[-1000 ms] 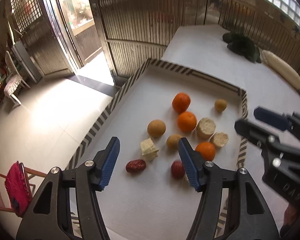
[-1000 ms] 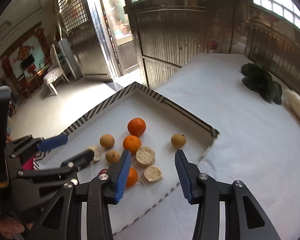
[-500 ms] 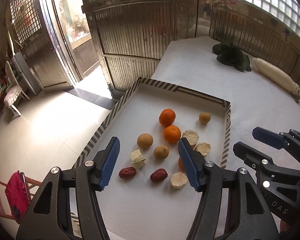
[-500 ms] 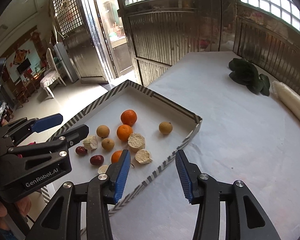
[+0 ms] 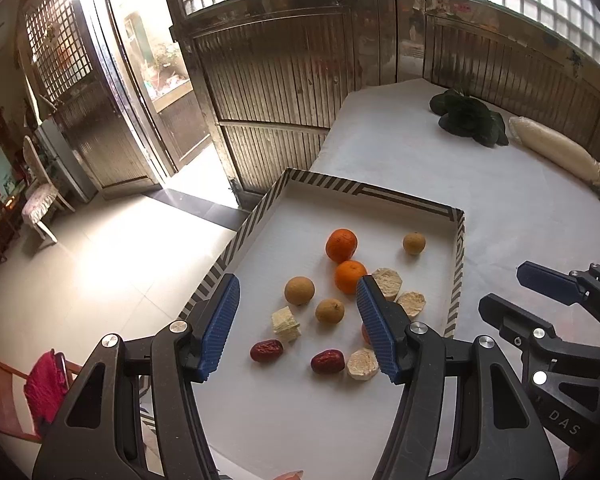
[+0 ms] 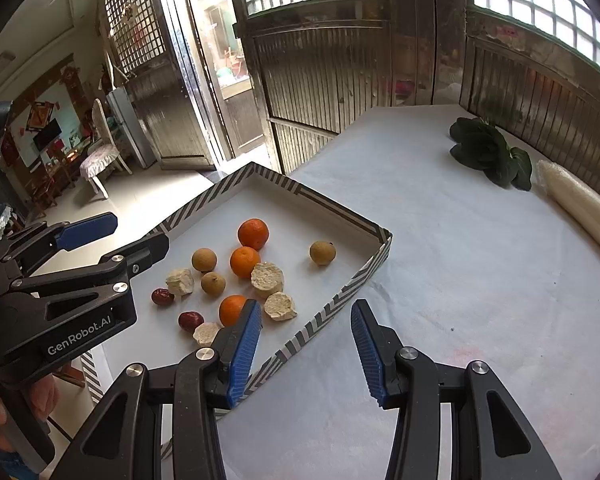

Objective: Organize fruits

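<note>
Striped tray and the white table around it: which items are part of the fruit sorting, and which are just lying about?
Part of the job:
- striped cardboard tray
- three orange mandarins
- three tan round longans
- two dark red dates
- pale cut chunks

Lying about:
- dark green leafy vegetable
- long white wrapped roll
- white chair with floral cushion

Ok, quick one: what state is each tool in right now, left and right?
Left tool: open, holding nothing, over the fruit in the tray.
Right tool: open, holding nothing, above the tray's near edge.
</note>
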### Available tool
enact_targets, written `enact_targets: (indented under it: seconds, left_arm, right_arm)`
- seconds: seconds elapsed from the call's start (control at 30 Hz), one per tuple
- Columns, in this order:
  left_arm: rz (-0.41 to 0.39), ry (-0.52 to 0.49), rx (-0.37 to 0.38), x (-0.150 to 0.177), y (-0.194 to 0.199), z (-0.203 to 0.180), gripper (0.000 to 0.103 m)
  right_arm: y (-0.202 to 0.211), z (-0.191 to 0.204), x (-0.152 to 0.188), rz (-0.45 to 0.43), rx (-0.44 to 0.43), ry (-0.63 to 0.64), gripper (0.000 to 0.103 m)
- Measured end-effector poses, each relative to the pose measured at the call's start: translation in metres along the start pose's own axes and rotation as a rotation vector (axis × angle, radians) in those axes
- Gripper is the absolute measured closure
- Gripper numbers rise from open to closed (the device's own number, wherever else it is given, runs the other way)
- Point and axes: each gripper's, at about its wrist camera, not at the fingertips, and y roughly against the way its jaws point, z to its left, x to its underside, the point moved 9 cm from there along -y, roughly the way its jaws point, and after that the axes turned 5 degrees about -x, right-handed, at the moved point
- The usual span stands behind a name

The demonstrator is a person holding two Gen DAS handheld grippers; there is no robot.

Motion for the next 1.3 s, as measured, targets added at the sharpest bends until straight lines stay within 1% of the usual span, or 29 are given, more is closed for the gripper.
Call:
enact_targets:
  seconds: [0.17,0.77,1.13,1.3]
  left_arm:
    - [-0.003,-0.008,-0.021,0.0,0.001,0.001,0.042]
    - [0.022,0.013,-0.014,0.004,-0.003,0.009,0.042]
    - [0.016,0.006,-0.039,0.006,-0.007,0.012,0.042]
    - [0.021,-0.004,-0.012,0.005,-0.007,0.002,0.042]
  right_arm:
    - [-0.001,0.003,0.002,0.005,-0.004,0.003,0.058]
    - [-0.012,0.013,0.001,0.026,-0.018,0.021,0.058]
    - [-0.019,0.018,0.003,0.039,-0.028,0.021,0.058]
    - [-0.018,0.01,0.004,0.036,-0.016,0.004,0.058]
